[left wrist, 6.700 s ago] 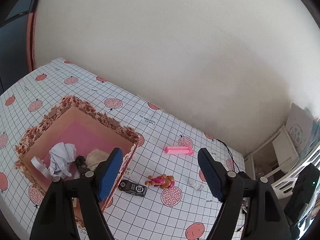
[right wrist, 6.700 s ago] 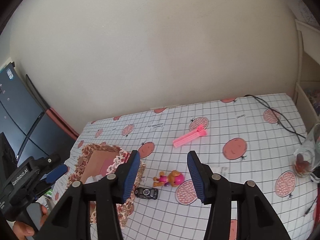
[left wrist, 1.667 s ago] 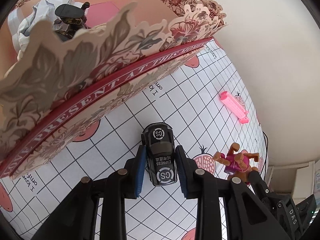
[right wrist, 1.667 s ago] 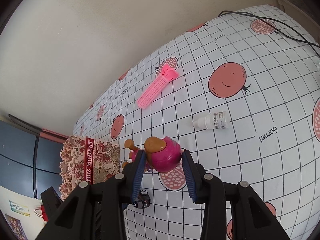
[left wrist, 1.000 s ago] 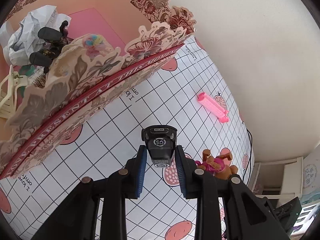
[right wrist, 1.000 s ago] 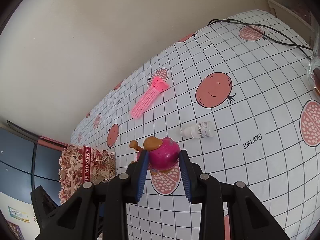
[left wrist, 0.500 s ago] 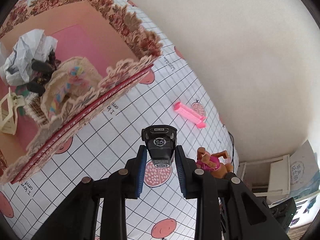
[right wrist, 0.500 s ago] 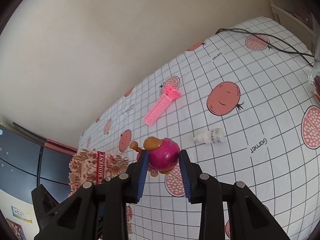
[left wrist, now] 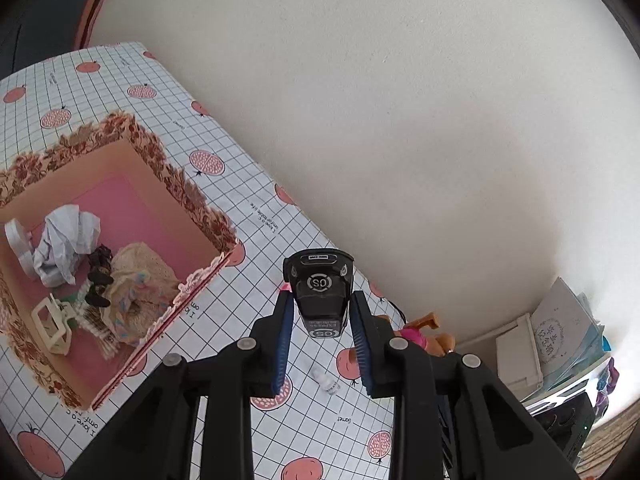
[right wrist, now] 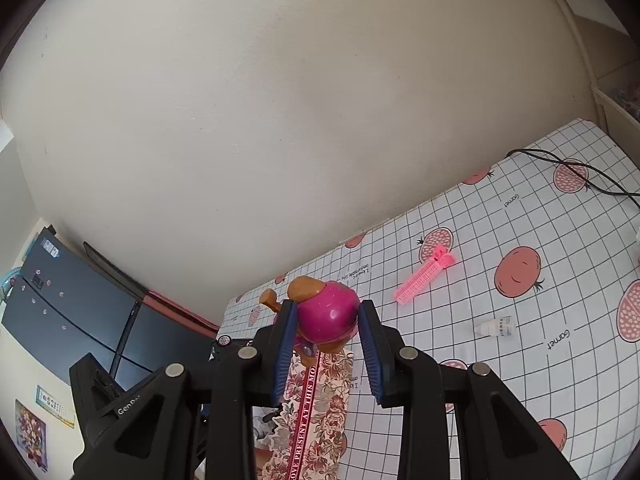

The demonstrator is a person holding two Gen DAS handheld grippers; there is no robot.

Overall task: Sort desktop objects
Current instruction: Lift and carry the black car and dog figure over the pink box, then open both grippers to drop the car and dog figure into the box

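My left gripper [left wrist: 320, 304] is shut on a black toy car [left wrist: 320, 288], held in the air to the right of the floral box [left wrist: 192, 204]. The box is open and holds crumpled paper [left wrist: 64, 240], a clip and a knitted piece. My right gripper [right wrist: 326, 314] is shut on a pink and brown toy dog [right wrist: 326, 314], raised above the box's patterned side [right wrist: 316, 404]. In the left wrist view the toy dog [left wrist: 416, 334] shows just right of the fingers. A pink hair clip [right wrist: 424, 280] and a small white bottle [right wrist: 496, 327] lie on the checked tablecloth.
A black cable [right wrist: 576, 172] runs across the far right of the table [right wrist: 520, 380]. The wall stands close behind the table. A white shelf with papers [left wrist: 556, 340] sits to the right, a dark cabinet [right wrist: 80, 312] to the left.
Both grippers have risen from near the table with their toys still gripped. The box now lies lower and left in the left wrist view, its inside open to sight.
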